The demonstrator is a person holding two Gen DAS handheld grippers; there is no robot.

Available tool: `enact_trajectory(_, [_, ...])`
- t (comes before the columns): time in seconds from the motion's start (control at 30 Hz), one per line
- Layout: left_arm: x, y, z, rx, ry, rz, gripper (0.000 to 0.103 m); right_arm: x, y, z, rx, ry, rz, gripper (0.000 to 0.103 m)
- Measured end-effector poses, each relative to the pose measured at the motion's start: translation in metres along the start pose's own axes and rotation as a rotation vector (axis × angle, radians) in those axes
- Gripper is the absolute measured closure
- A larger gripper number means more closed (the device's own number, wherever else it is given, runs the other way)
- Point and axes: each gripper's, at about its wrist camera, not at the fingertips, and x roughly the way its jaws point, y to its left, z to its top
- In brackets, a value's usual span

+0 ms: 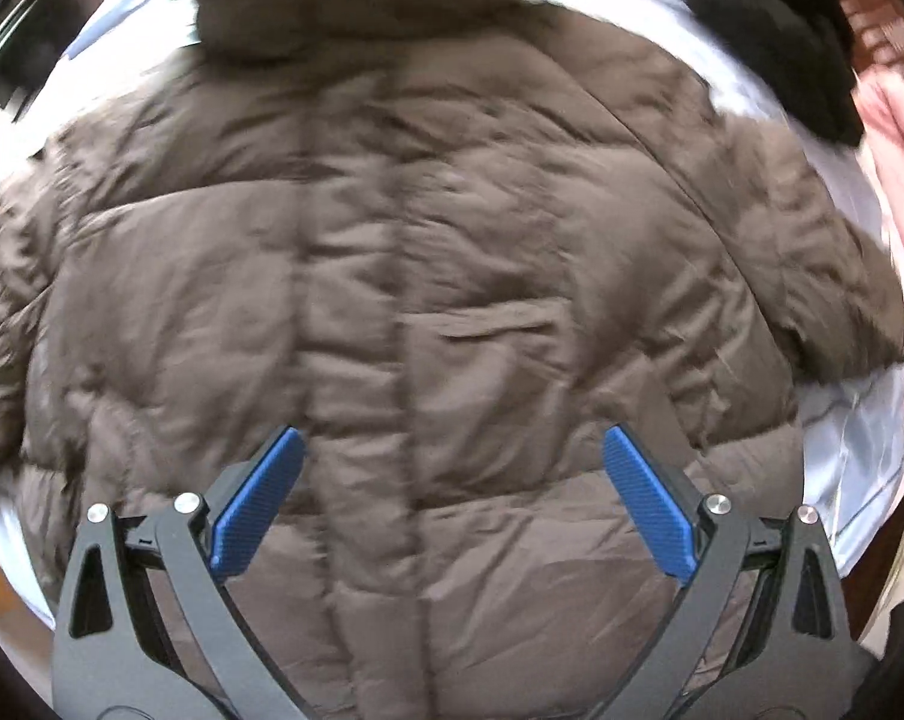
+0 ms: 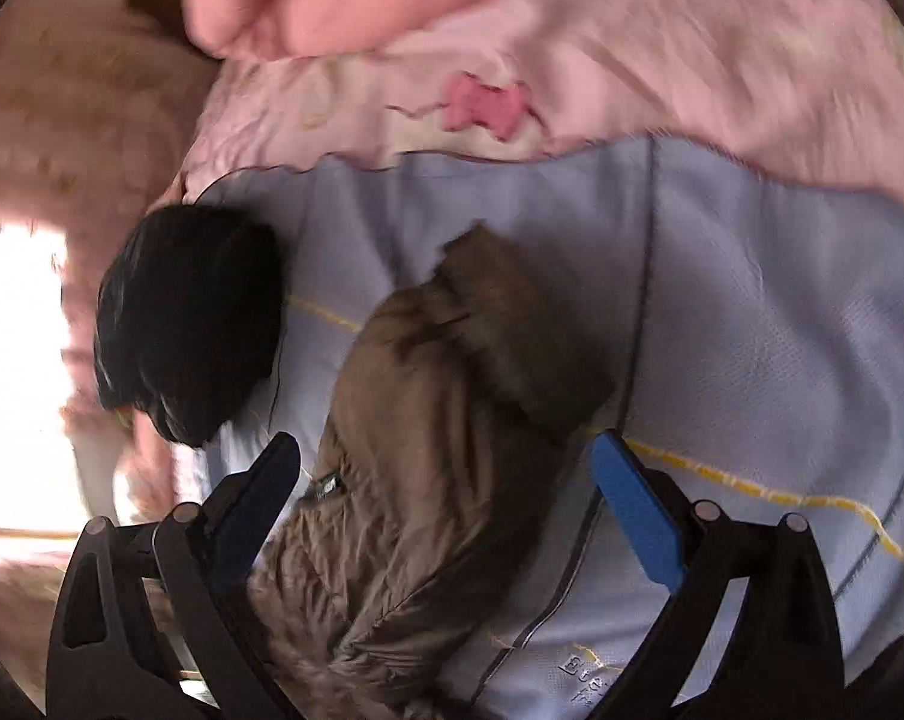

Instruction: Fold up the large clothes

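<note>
A brown quilted puffer jacket (image 1: 428, 276) lies spread flat on a pale blue sheet (image 1: 853, 456), collar toward the top of the left wrist view. Straight above its lower middle hangs my left gripper (image 1: 452, 480), wide open, blue pads apart, nothing between them. In the right wrist view one brown sleeve (image 2: 452, 396) of the jacket lies on the pale blue sheet (image 2: 751, 324), its cuff pointing up the picture. My right gripper (image 2: 446, 480) stands wide open over that sleeve; the fabric lies below and between the fingers, and the pads do not press on it.
A black garment (image 2: 188, 324) lies bunched on the sheet left of the sleeve, also at the top right (image 1: 769, 30) of the left wrist view. Pink bedding (image 2: 571, 48) is piled beyond the sheet's far edge. A bright patch (image 2: 14, 372) lies at the left.
</note>
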Motion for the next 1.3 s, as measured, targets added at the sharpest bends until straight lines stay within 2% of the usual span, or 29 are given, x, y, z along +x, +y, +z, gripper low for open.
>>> enact_trajectory(0.1, [0.02,-0.029,0.001,0.071,0.041,0.017,0.002,0.009,-0.009,0.009,0.03,0.016,-0.015,0.008])
enact_trajectory(0.2, [0.037,-0.051,0.0,0.118,0.087,0.041,0.002,0.019,0.002,-0.001,-0.016,0.072,-0.035,0.025])
enact_trajectory(0.23, [0.041,-0.057,0.0,0.128,0.097,0.044,0.002,0.028,0.006,-0.003,-0.043,0.099,-0.056,0.036])
enact_trajectory(0.27, [0.043,-0.061,0.0,0.135,0.101,0.047,0.002,0.04,0.011,-0.004,-0.069,0.128,-0.089,0.039])
enact_trajectory(0.3, [0.045,-0.065,0.0,0.145,0.104,0.053,0.002,0.043,0.013,-0.014,-0.09,0.151,-0.126,0.049])
enact_trajectory(0.33, [0.046,-0.068,-0.001,0.154,0.104,0.06,0.002,0.052,0.019,-0.017,-0.102,0.168,-0.15,0.074])
enact_trajectory(0.37, [0.046,-0.069,-0.001,0.162,0.102,0.07,0.002,0.056,0.023,-0.022,-0.098,0.178,-0.144,0.089])
enact_trajectory(0.4, [0.046,-0.071,-0.002,0.164,0.1,0.08,0.002,0.054,0.027,-0.024,-0.082,0.165,-0.11,0.096])
enact_trajectory(0.43, [0.044,-0.069,-0.002,0.162,0.096,0.091,0.002,0.047,0.035,-0.025,-0.083,0.124,-0.068,0.098])
enact_trajectory(0.5, [0.039,-0.06,-0.003,0.138,0.078,0.112,0.002,0.015,0.075,-0.034,-0.18,-0.009,0.057,0.099])
enact_trajectory(0.53, [0.034,-0.051,-0.002,0.118,0.064,0.121,0.002,-0.001,0.101,-0.043,-0.242,-0.045,0.116,0.099])
enact_trajectory(0.6, [0.022,-0.033,0.003,0.059,0.029,0.135,0.002,-0.027,0.142,-0.07,-0.357,-0.058,0.262,0.099])
enact_trajectory(0.63, [0.015,-0.021,0.007,0.018,0.01,0.142,0.002,-0.041,0.17,-0.094,-0.443,-0.04,0.376,0.099])
enact_trajectory(0.67, [0.01,-0.012,0.01,-0.011,-0.003,0.147,0.002,-0.049,0.187,-0.114,-0.5,-0.009,0.449,0.099])
enact_trajectory(0.73, [-0.009,0.02,0.017,-0.114,-0.049,0.165,0.002,-0.056,0.228,-0.172,-0.637,0.106,0.591,0.099])
enact_trajectory(0.8, [-0.026,0.048,0.021,-0.209,-0.092,0.175,0.002,-0.054,0.253,-0.227,-0.751,0.212,0.654,0.099])
enact_trajectory(0.83, [-0.037,0.064,0.022,-0.265,-0.118,0.171,0.002,-0.047,0.267,-0.266,-0.834,0.29,0.667,0.099])
enact_trajectory(0.93, [-0.063,0.106,0.018,-0.38,-0.182,0.161,0.002,-0.017,0.283,-0.354,-1.012,0.445,0.636,0.099])
enact_trajectory(1.0, [-0.076,0.135,0.012,-0.424,-0.211,0.185,0.002,0.017,0.281,-0.416,-1.114,0.543,0.56,0.098])
enact_trajectory(1.03, [-0.079,0.145,0.009,-0.436,-0.22,0.204,0.002,0.036,0.277,-0.443,-1.173,0.568,0.496,0.093])
enact_trajectory(1.1, [-0.082,0.173,0.0,-0.444,-0.216,0.231,0.002,0.076,0.266,-0.48,-1.265,0.623,0.33,0.07])
enact_trajectory(1.13, [-0.079,0.181,0.003,-0.443,-0.205,0.235,0.002,0.091,0.264,-0.492,-1.274,0.664,0.282,0.049])
enact_trajectory(1.2, [-0.077,0.191,0.0,-0.45,-0.189,0.234,0.002,0.109,0.251,-0.503,-1.25,0.714,0.223,0.041])
enact_trajectory(1.3, [-0.07,0.2,-0.001,-0.45,-0.184,0.208,0.002,0.104,0.246,-0.491,-1.227,0.697,0.226,0.034])
